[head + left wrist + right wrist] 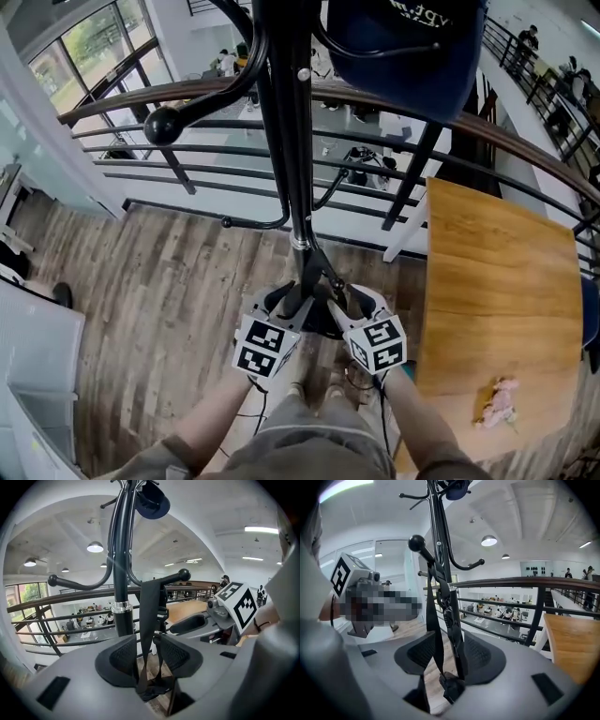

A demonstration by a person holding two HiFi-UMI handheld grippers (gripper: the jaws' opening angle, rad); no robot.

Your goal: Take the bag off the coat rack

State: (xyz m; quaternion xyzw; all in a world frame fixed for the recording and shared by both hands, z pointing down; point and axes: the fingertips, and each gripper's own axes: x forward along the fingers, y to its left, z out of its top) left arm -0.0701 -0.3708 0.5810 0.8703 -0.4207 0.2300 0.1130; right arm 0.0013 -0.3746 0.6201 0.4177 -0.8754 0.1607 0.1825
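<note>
Left gripper [145, 663] and right gripper [447, 657] each clamp a strap [150, 613] hanging beside the pole [292, 141]. A railing [530, 155] stands behind and a table [497, 281] to the right.

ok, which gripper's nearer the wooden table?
Right. The right gripper sits just left of the wooden table; the left gripper is beyond the coat rack pole, farther off. Each grips a black strap.

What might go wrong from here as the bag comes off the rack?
1. The bag strap in the left gripper hangs from a ball-tipped hook; pulling sideways instead of lifting may snag it and tip the coat rack.
2. A jolt might shake the blue cap off the top.
</note>
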